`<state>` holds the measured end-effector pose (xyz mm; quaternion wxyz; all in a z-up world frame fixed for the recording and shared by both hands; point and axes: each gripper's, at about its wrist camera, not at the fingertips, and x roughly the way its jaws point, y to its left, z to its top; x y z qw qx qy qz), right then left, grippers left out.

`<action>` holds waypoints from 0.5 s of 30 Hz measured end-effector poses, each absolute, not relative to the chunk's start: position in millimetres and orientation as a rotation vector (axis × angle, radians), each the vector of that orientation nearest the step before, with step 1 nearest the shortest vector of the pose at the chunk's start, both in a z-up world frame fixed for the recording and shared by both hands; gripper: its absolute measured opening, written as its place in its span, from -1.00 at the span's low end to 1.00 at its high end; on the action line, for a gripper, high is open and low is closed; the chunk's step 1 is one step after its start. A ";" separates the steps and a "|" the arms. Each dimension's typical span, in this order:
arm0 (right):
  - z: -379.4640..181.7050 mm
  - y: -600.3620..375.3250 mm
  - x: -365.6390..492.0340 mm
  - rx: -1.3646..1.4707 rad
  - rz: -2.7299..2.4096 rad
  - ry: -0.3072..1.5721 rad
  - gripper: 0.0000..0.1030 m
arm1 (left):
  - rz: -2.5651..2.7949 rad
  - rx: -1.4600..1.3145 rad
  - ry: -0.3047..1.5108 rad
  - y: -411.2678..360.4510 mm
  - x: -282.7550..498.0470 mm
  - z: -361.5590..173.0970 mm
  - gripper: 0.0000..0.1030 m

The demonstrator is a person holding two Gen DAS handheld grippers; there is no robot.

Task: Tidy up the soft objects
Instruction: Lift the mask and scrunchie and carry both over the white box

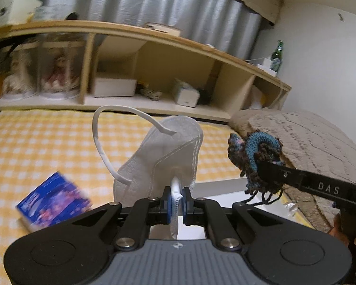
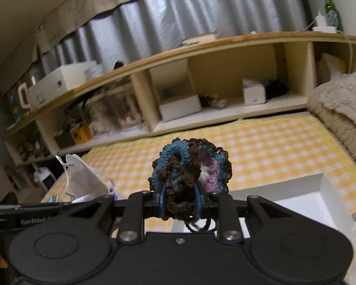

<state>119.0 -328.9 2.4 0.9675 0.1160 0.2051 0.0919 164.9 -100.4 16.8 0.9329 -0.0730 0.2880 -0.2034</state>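
While the left gripper (image 1: pixel 176 199) pinches the white folded face mask (image 1: pixel 159 156) and the right gripper (image 2: pixel 180 200) clamps the blue-brown crocheted yarn piece (image 2: pixel 189 166), both above the shallow white tray (image 2: pixel 320 190), lower each gently before releasing.

The face mask (image 1: pixel 163 152) looks like matt white non-woven cloth with stitched seams. The crocheted piece (image 2: pixel 189 173) is rough, knobbly yarn. The bed (image 1: pixel 47 142) wears smooth checked cloth, the blanket (image 1: pixel 308 137) is fuzzy, and the shelf (image 2: pixel 225 45) is light wood.
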 end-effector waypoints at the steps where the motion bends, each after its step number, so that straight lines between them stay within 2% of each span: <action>1: 4.8 -334.6 119.1 0.242 0.177 0.403 -0.52 | -0.427 -0.142 0.585 -107.6 166.4 19.4 -0.84; 15: 8.1 -411.0 136.5 0.305 -0.011 0.317 -0.52 | -0.576 -0.082 0.608 -194.0 202.0 21.6 -0.84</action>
